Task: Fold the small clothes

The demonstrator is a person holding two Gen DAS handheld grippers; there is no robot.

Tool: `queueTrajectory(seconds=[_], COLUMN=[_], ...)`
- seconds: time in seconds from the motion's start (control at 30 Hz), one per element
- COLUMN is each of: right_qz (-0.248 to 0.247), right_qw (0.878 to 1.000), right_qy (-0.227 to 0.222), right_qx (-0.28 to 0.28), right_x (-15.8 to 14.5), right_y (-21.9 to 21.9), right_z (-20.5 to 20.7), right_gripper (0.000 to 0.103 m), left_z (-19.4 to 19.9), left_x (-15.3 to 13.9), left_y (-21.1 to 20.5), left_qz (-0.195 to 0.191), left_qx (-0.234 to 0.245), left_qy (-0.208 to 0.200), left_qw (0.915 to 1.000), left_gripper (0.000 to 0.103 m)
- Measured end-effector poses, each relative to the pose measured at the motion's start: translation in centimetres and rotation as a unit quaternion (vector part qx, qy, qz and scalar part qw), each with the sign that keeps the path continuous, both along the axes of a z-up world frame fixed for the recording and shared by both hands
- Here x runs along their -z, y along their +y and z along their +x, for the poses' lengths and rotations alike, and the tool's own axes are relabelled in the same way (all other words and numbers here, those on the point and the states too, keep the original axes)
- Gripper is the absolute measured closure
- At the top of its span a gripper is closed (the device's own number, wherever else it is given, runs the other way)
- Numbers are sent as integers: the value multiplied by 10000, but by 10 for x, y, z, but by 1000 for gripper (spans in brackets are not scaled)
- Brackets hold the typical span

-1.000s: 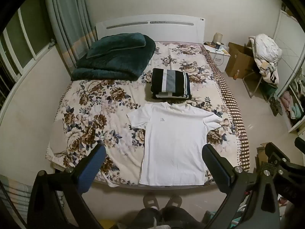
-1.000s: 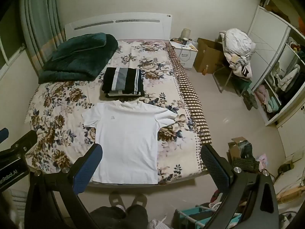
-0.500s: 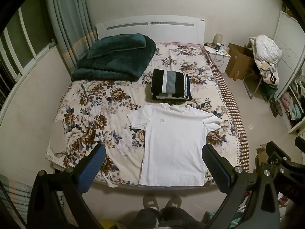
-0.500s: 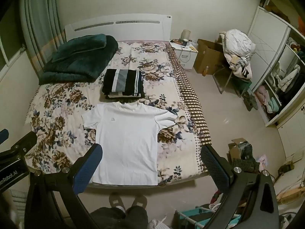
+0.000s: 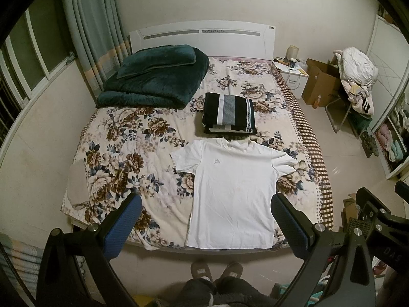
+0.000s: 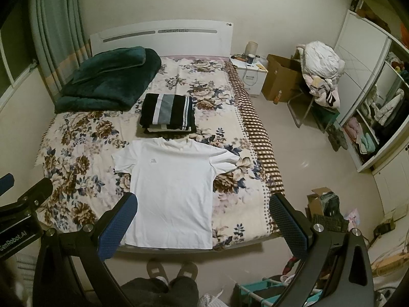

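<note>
1. Both grippers hang high over the foot of the bed, jaws spread wide and empty: my left gripper (image 5: pixel 207 220) over the shirt's hem, my right gripper (image 6: pixel 203 220) just beside it.
2. My white T-shirt (image 5: pixel 234 192) lies flat and face up on the near edge of the bed, collar away from me, sleeves out; nothing is folded yet.
3. Risks, as I judge them: the hem sits right at the mattress edge, so a careless pull could drag it off. Thin cloth on a soft floral bedspread (image 5: pixel 122 153) invites pinching both layers together. A lopsided sleeve grab would skew the fold.
4. Beyond the collar sits a folded striped stack (image 5: pixel 228 113), close enough to nudge.
5. Farther off: a folded green blanket (image 5: pixel 156 76), white headboard (image 5: pixel 202 34), nightstand (image 5: pixel 294 73), cardboard box (image 5: pixel 319 81), curtains (image 5: pixel 89 25).
</note>
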State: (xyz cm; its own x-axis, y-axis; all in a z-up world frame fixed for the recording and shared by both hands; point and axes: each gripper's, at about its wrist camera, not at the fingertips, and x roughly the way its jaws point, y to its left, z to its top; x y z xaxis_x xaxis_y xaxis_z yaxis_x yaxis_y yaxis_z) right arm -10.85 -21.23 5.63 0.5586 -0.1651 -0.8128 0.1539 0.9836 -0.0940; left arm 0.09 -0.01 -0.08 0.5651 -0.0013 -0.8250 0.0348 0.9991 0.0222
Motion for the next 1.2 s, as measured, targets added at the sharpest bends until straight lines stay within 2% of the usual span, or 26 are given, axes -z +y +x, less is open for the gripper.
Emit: queueTrajectory(seconds=[1.2], right_qz=[3], right_qw=[10000], right_qy=[-38], right_qx=[-11], right_x=[-3], right_y=[1], right_z=[-1], right_gripper=[0], left_z=[-1], left_x=[-2], left_y=[-1], left_qz=[-35], left_qx=[3], left_qy=[-29], left_qw=[10000], left_gripper=[0])
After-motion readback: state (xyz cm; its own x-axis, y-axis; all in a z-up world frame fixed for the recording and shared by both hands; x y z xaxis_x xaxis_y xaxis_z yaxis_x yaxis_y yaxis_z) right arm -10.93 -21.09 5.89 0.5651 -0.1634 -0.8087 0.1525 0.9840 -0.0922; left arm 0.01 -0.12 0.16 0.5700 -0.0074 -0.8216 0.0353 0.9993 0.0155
